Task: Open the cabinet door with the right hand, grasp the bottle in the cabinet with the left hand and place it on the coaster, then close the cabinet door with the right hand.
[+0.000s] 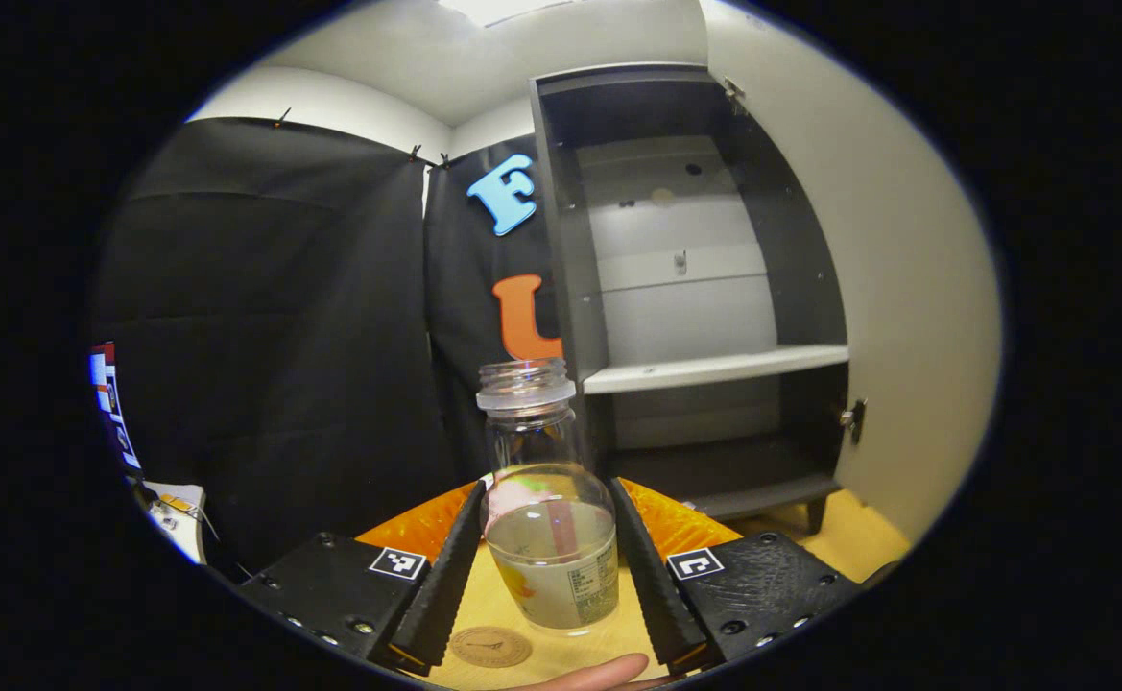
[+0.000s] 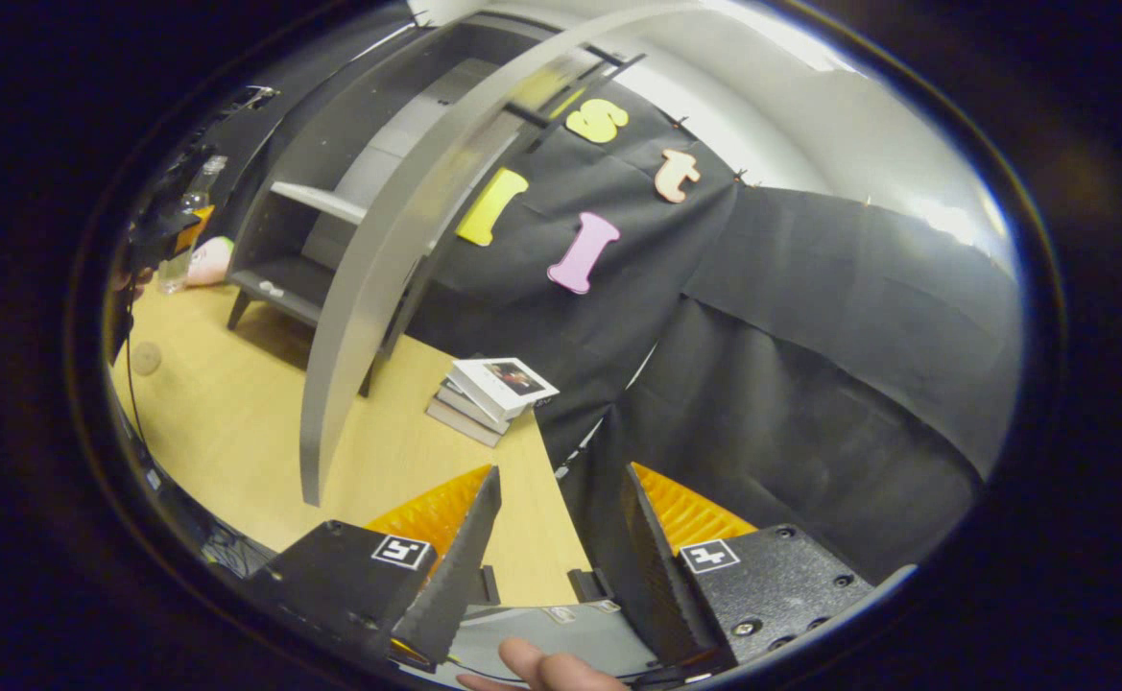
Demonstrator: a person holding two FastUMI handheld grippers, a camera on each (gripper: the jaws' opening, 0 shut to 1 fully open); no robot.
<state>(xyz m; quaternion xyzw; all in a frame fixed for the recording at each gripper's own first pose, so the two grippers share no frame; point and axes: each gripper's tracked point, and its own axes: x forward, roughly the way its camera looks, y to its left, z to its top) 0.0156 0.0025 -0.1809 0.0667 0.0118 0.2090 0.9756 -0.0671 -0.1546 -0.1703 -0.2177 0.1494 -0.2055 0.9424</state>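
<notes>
A clear bottle [image 1: 549, 537] with pale liquid and no cap stands upright between the fingers of my left gripper [image 1: 546, 489], which is shut on its sides. It is outside the cabinet [image 1: 695, 288], over the wooden table. The round brown coaster [image 1: 490, 646] lies just in front of the bottle's base, slightly to the left. The cabinet door [image 1: 906, 288] stands wide open. In the right gripper view, my right gripper [image 2: 561, 480] is open and holds nothing, near the edge of the open door [image 2: 369, 317]. Far to the left there, the bottle [image 2: 186, 226] and the coaster [image 2: 146, 358] look small.
A stack of books [image 2: 489, 393] lies on the table [image 2: 234, 432] by the black cloth wall, right of the door. A pink object [image 2: 210, 261] sits beside the cabinet's foot. One white shelf [image 1: 714, 369] crosses the cabinet. A person's fingertip [image 1: 599, 672] shows below.
</notes>
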